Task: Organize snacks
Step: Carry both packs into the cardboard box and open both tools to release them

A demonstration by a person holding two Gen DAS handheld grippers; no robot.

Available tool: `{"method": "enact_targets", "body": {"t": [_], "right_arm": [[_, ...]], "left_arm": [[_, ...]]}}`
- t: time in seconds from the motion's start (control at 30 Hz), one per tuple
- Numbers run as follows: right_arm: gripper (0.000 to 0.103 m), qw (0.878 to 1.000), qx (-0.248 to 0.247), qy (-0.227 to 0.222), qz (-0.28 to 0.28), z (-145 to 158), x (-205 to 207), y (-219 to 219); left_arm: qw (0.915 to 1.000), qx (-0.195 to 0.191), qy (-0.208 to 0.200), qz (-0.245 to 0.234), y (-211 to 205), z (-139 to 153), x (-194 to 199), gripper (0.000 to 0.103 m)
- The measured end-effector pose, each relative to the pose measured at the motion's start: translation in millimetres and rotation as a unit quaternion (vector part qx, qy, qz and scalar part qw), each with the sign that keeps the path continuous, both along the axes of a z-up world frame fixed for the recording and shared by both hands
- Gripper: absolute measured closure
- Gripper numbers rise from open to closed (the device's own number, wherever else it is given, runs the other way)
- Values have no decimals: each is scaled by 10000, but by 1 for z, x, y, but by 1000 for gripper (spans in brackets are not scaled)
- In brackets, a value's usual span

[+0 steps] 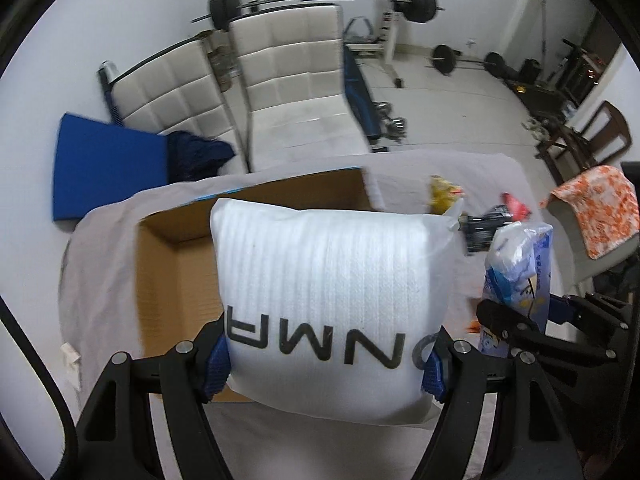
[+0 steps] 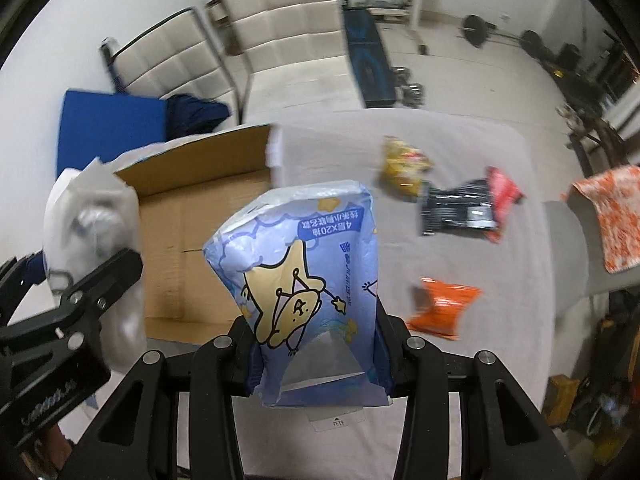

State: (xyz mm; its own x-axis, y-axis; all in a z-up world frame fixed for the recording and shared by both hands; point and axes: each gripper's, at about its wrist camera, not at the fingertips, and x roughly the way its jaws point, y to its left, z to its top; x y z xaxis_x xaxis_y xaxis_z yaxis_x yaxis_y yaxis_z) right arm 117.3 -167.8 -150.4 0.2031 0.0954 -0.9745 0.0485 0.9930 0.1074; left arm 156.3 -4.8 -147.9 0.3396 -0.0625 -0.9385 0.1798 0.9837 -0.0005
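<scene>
Left fingers [image 1: 326, 364] clamp white pack [image 1: 328, 280] over cardboard box [image 1: 176, 272] | right fingers [image 2: 320, 356] clamp blue pack [image 2: 304, 280] – both aloft

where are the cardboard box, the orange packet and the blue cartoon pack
cardboard box [image 2: 208, 240], right wrist view, inside floor
orange packet [image 2: 444, 308], right wrist view, middle
blue cartoon pack [image 2: 312, 280], right wrist view, printed front

Home gym — barbell rack [image 1: 404, 4], chairs [image 1: 296, 76]
</scene>
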Motion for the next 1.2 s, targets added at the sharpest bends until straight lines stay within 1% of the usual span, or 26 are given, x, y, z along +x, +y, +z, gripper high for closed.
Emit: {"method": "enact_targets", "body": {"t": [0.07, 0.17, 0.27, 0.3, 0.4, 0.53, 0.63, 0.7, 0.83, 0.9, 1.07, 1.2], "right_arm": [[57, 9999, 66, 43, 105, -3, 5, 28], [57, 9996, 68, 130, 237, -16, 15, 63], [57, 9992, 90, 270, 278, -36, 27, 88], [57, 9989, 116, 343, 291, -45, 32, 98], [57, 9981, 114, 513, 324, -68, 46, 115], [57, 9968, 61, 720, 339, -104, 75, 125], [57, 9959, 61, 831, 362, -126, 95, 129], [57, 9954, 17, 887, 374, -139, 108, 131], [57, 9938, 4, 1028, 424, -165, 130, 134], [57, 9931, -11, 1070, 479, -175, 139, 138], [56, 9913, -78, 1185, 565, -194, 156, 142], [54, 9897, -94, 1293, 608, -206, 166, 143]], "left_arm": [[9999, 46, 59, 96, 24, -4, 3, 30], [9994, -5, 217, 265, 58, -15, 11, 30], [9983, -30, 401, 421, 88, -31, 25, 30], [9980, -48, 447, 452, 92, -34, 27, 30], [9957, -212, 700, 576, 112, -53, 44, 30], [9914, -399, 1056, 661, 122, -81, 68, 30], [9891, -425, 1239, 670, 125, -103, 86, 30], [9863, -511, 1412, 689, 128, -118, 96, 30], [9773, -782, 1830, 728, 130, -154, 114, 30], [9745, -800, 1975, 702, 130, -170, 121, 30], [9684, -910, 2228, 650, 126, -196, 132, 29], [9615, -1097, 2410, 730, 126, -208, 138, 28]]}}
